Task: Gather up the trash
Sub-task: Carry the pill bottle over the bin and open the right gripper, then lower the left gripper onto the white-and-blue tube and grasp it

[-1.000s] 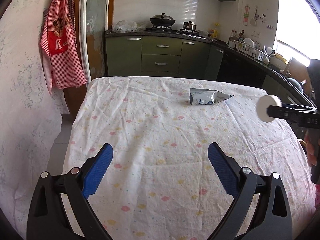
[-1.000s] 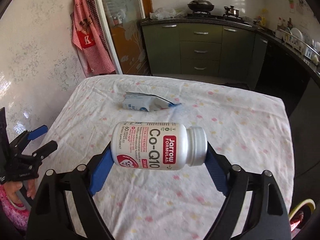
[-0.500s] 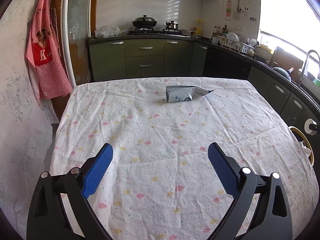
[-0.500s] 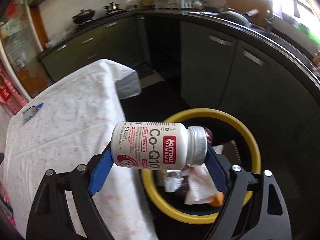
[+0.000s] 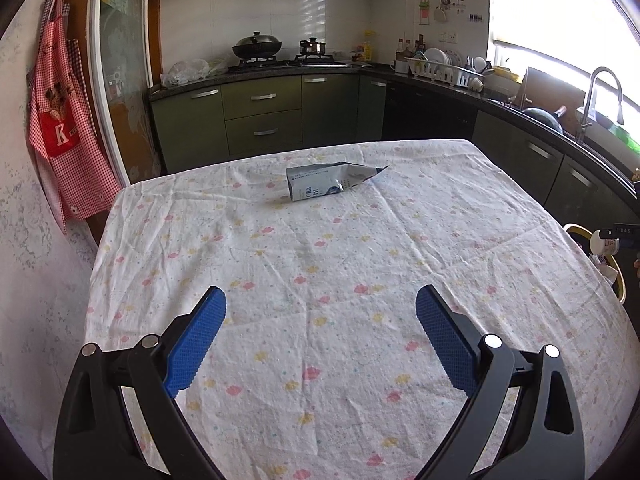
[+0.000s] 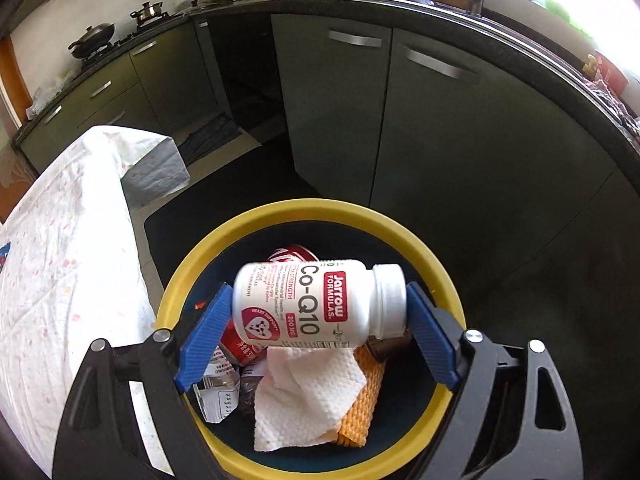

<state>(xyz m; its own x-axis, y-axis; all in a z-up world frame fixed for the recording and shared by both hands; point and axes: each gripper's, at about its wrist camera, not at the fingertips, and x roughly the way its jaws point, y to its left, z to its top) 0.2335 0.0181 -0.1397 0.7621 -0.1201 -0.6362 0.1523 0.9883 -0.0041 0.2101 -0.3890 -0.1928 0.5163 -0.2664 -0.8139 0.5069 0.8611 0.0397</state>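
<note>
The main risk is a miss at the drop. The right gripper (image 6: 320, 320) holds the white supplement bottle (image 6: 316, 304) lying crosswise above the yellow-rimmed bin (image 6: 436, 268), which stands on the floor just beside the right edge of the table (image 6: 60, 280). If the fingers (image 6: 206, 336) part unevenly, the bottle could tip cap-first, strike the rim and roll away across the dark floor. The bin already holds a crumpled paper towel (image 6: 308, 396), a red can (image 6: 292, 254) and other scraps, so the bottle could also bounce off that heap.

The right fingers stand wide, clamped on the bottle's base and cap ends.

The left gripper (image 5: 320, 344) hangs over the near part of the table, fingers apart, holding nothing. A flattened silver pouch (image 5: 328, 182) lies on the far side of the table, uncollected.
</note>
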